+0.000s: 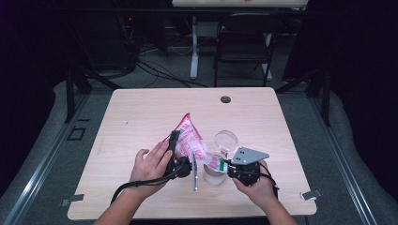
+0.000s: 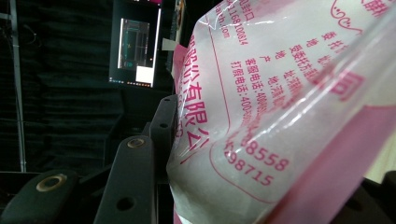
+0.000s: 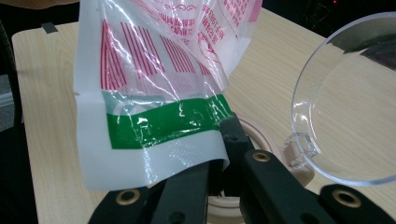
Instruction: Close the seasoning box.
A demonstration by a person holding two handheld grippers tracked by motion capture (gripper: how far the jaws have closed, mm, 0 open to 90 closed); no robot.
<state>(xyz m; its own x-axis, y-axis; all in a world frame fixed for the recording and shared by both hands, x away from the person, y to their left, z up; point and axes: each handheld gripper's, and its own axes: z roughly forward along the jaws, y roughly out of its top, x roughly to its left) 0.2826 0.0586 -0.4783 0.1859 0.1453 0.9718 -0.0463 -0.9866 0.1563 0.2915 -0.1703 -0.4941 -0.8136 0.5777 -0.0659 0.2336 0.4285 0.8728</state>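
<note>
The pink-and-white bag point(image 1: 188, 138) is gripped mid-body by the left gripper point(image 1: 174, 140), held raised and tilted. Its green-banded mouth point(image 3: 163, 122) is clamped by the right gripper point(image 3: 223, 154), directly above the open container point(image 1: 213, 174), apparently so the contents can be poured in.

Folding chair point(image 1: 244, 40); monitor point(image 2: 134, 46).

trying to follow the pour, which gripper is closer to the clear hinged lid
Right. The right gripper pinches the bag's green edge just beside the clear lid; the left gripper grips the pink and white bag farther off.
</note>
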